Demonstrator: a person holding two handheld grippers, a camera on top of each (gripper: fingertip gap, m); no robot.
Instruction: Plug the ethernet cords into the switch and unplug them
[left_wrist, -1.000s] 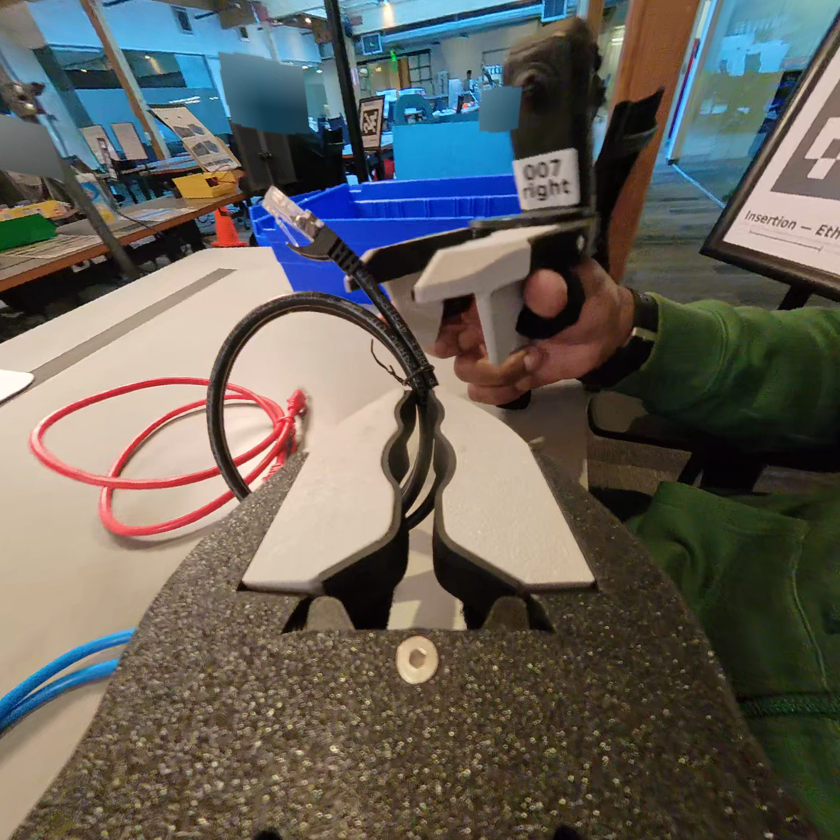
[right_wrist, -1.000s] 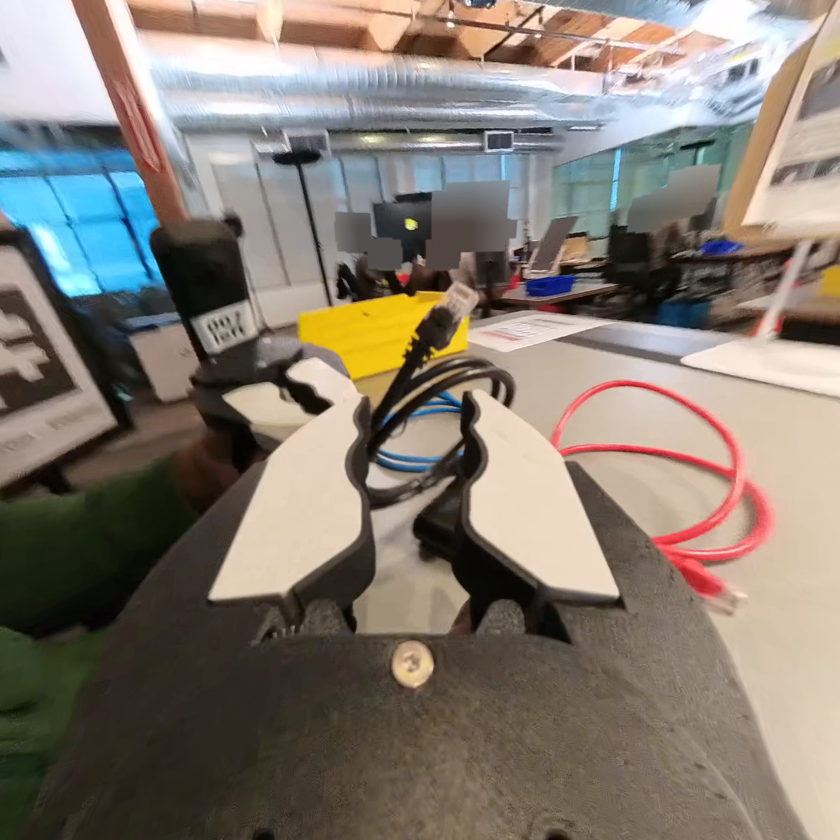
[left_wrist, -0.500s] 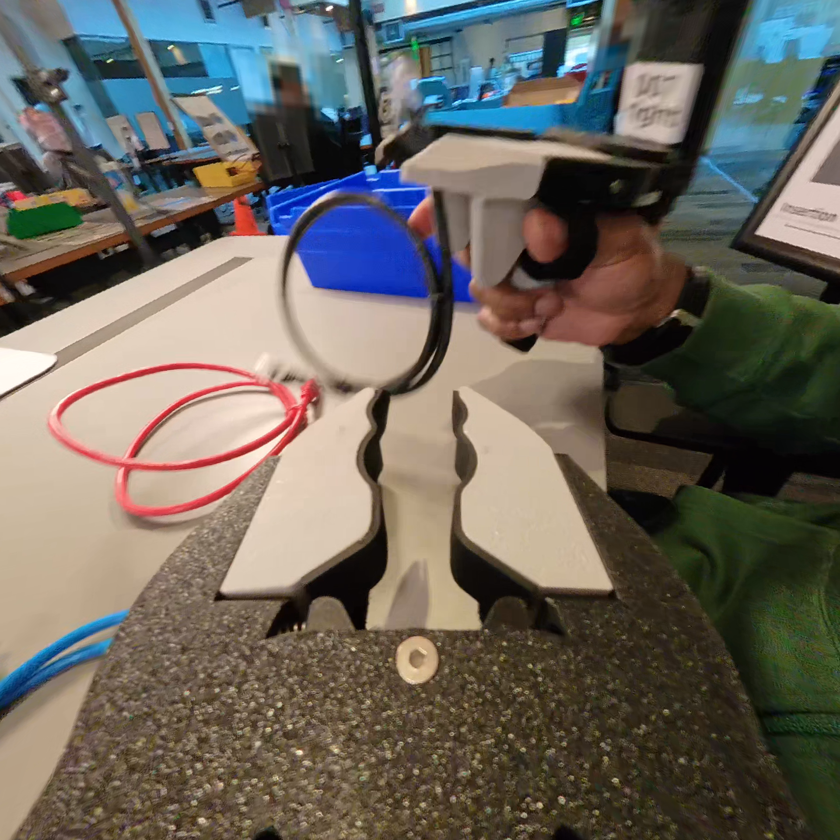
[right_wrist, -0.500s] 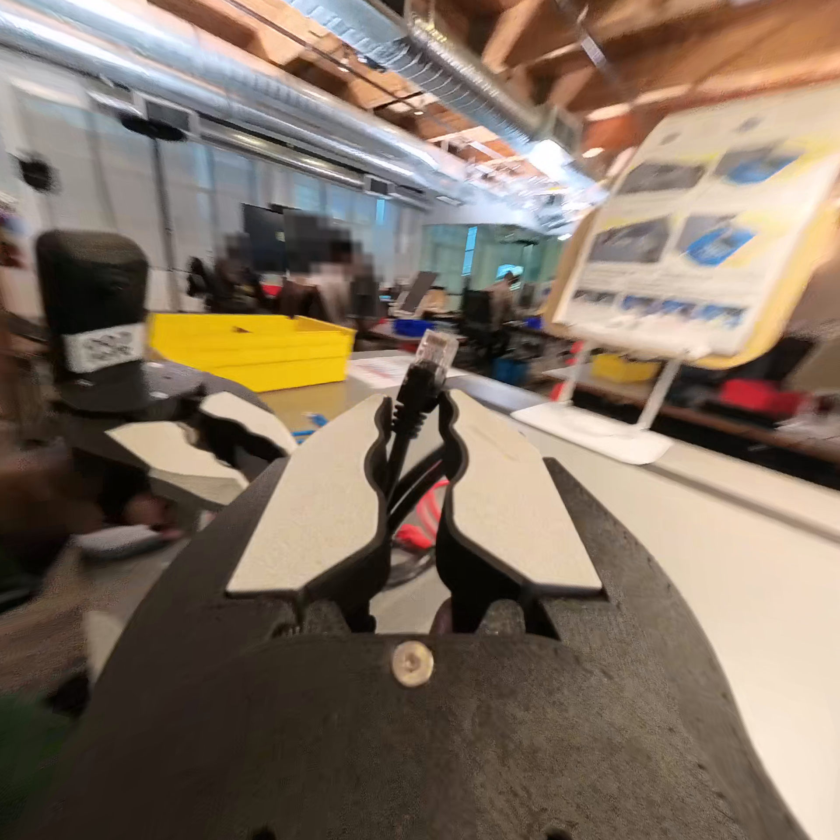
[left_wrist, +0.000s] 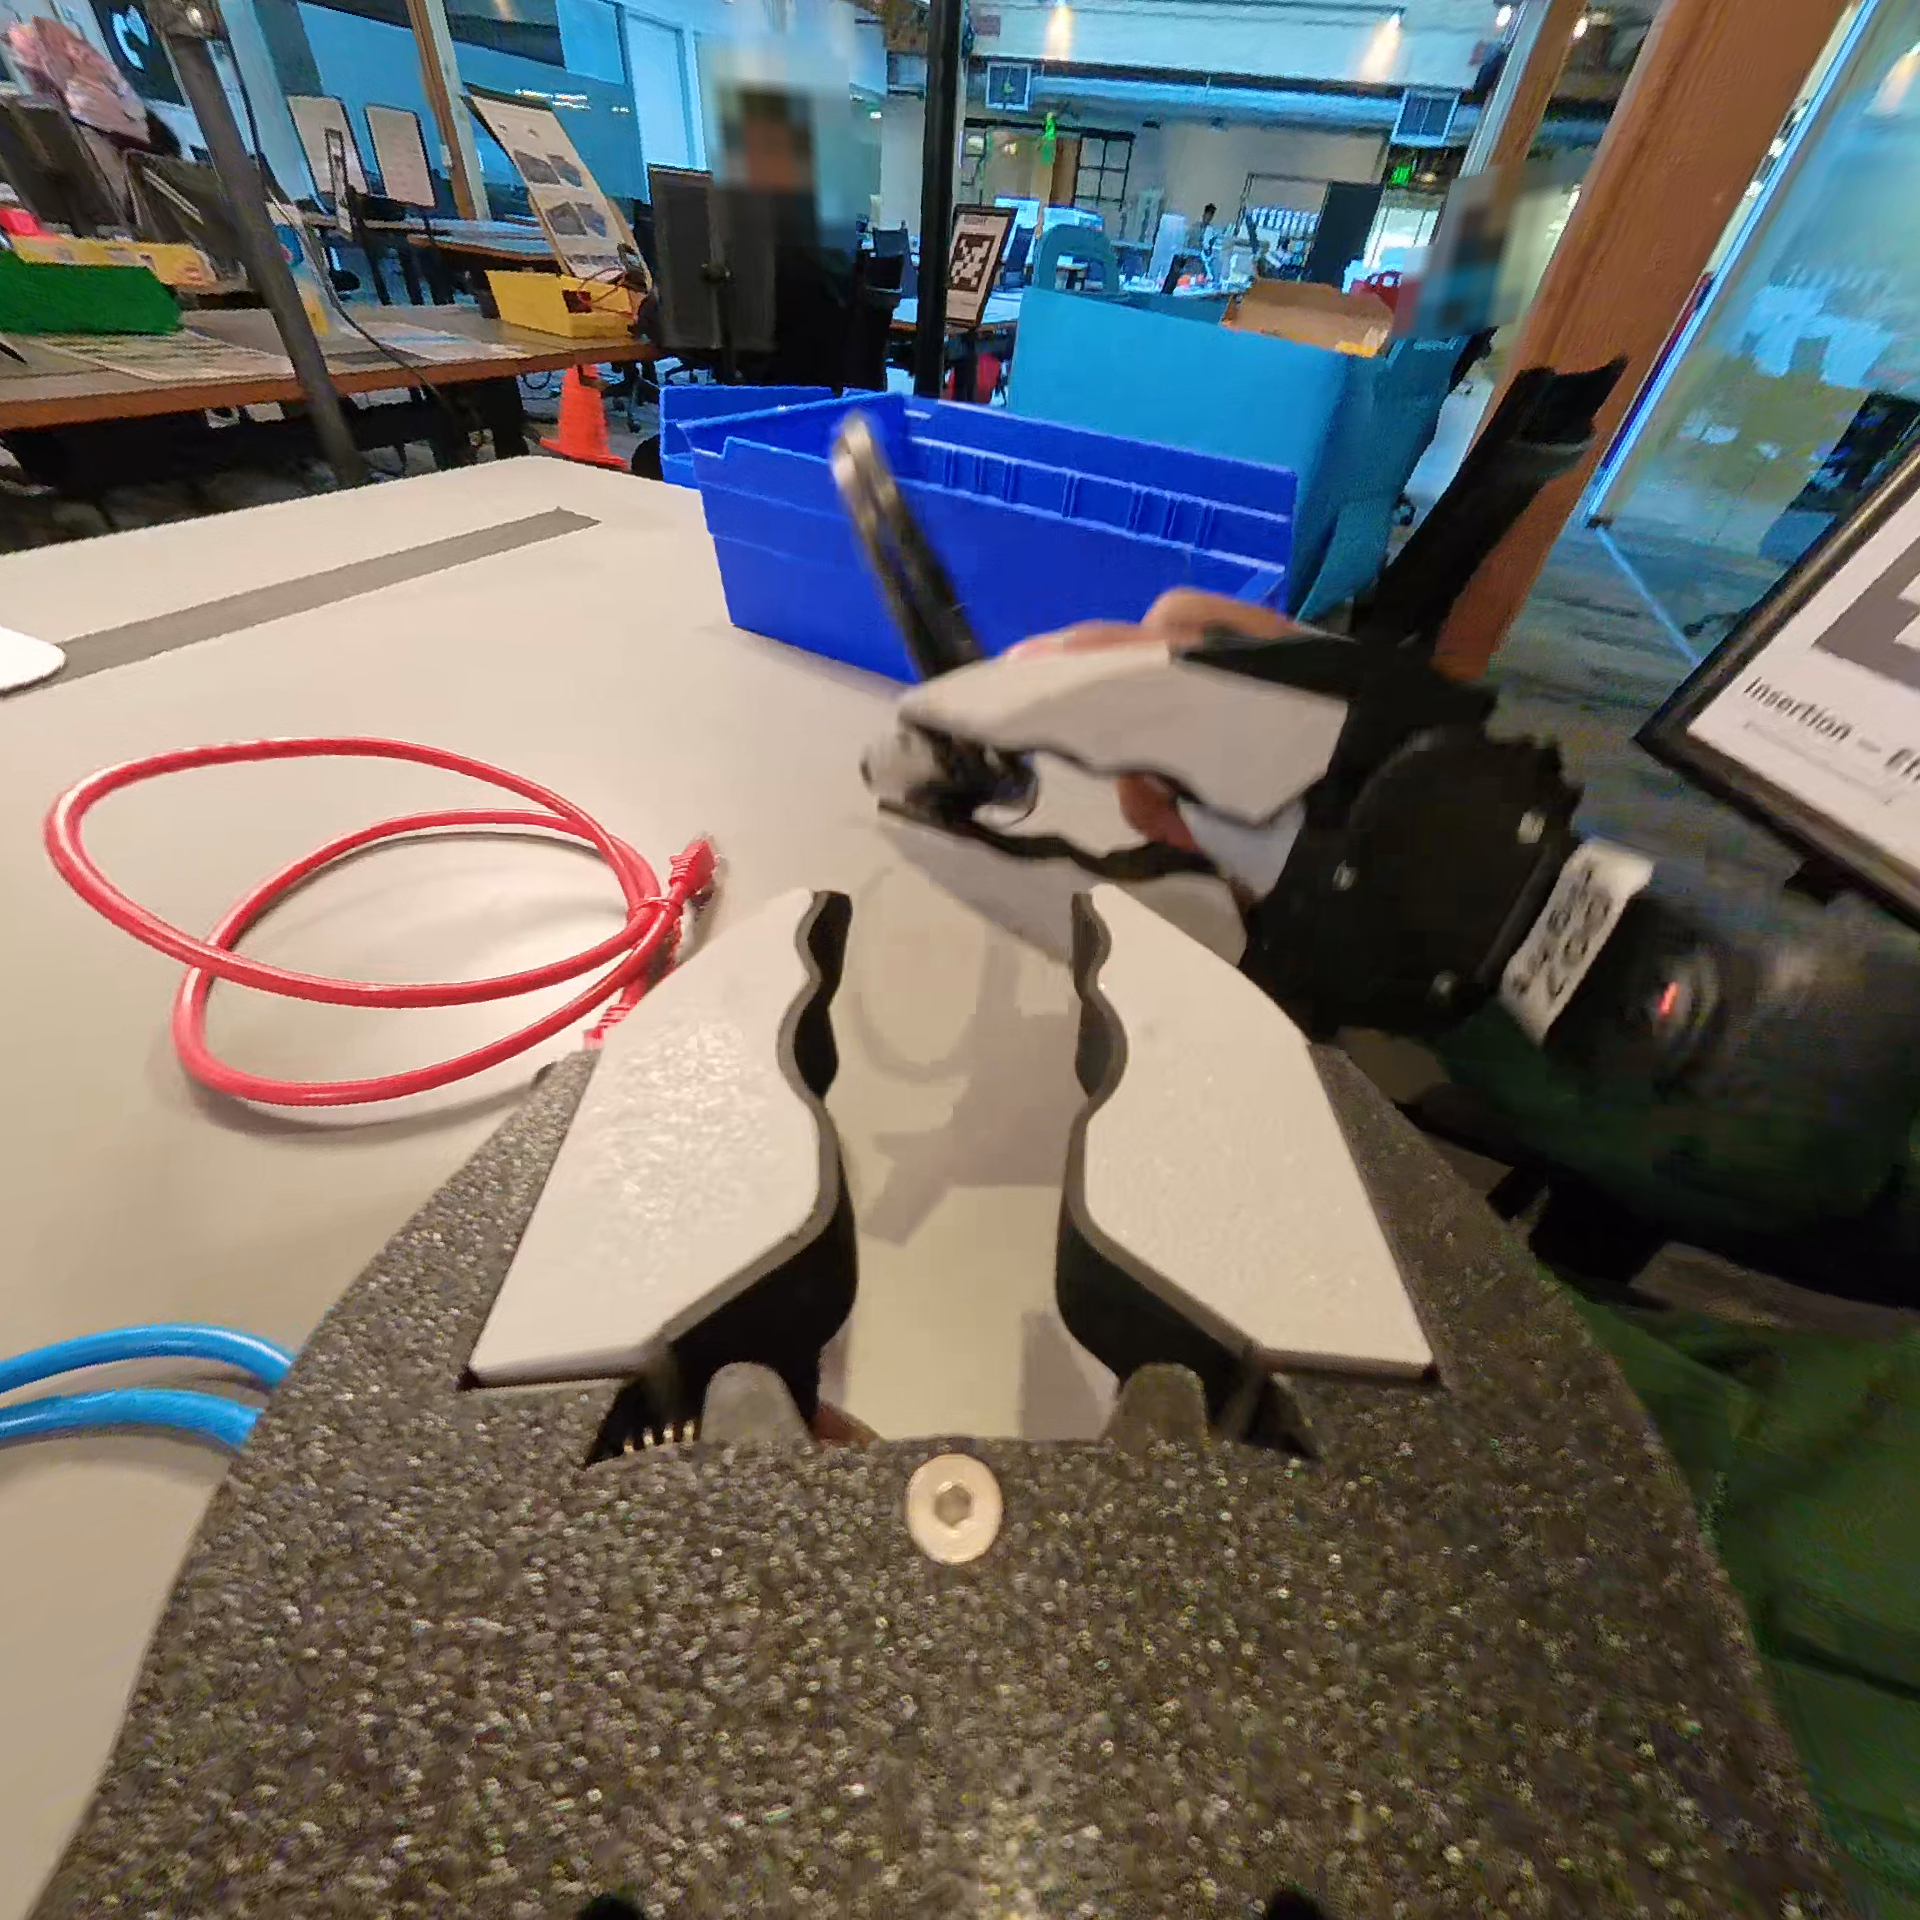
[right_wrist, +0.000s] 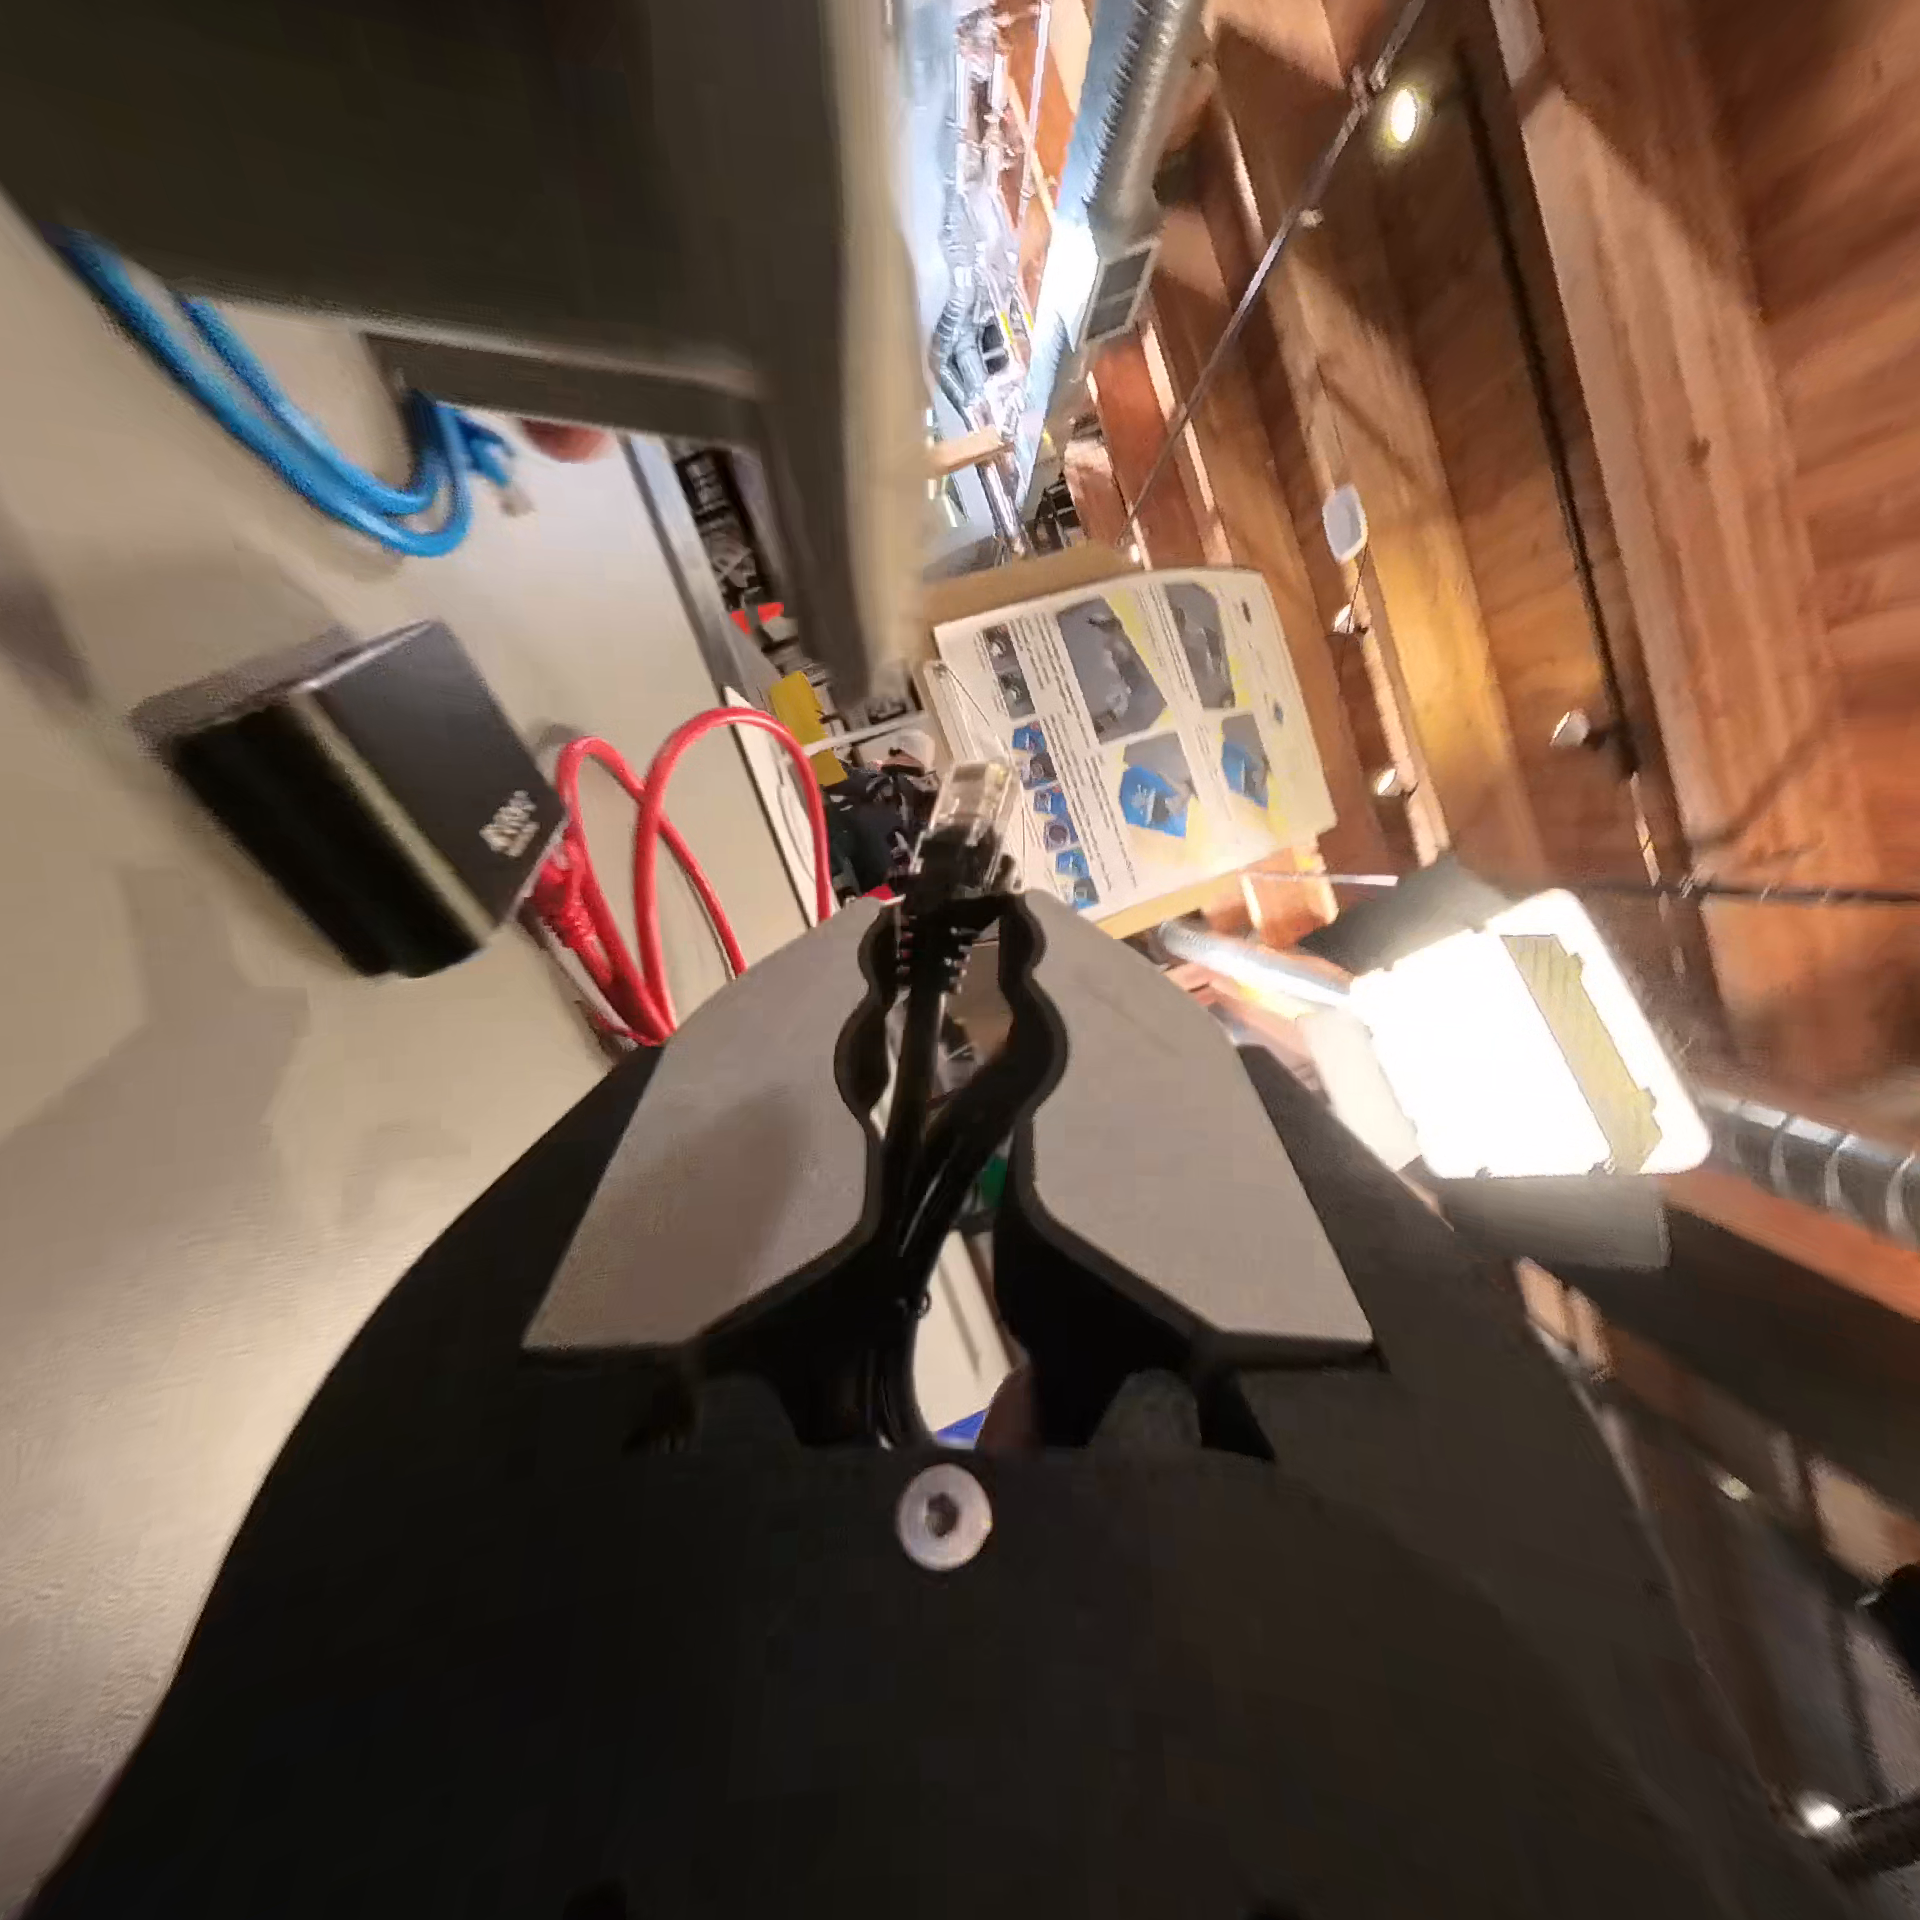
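Since a second ago the left gripper (left_wrist: 956, 935) has let go and gapes empty; the right gripper (right_wrist: 951, 914), rolled sideways, pinches the black ethernet cord (right_wrist: 925, 1039), loop blurred. Far left sits the switch (right_wrist: 364, 790), label illegible, red cord (left_wrist: 395, 904) beside.

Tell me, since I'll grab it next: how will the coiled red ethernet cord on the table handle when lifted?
The thin red coiled ethernet cord would probably flop, its loose loops sagging. A tie near its plugs should keep the coil together. It looks light, and likely slides easily across the smooth grey table.
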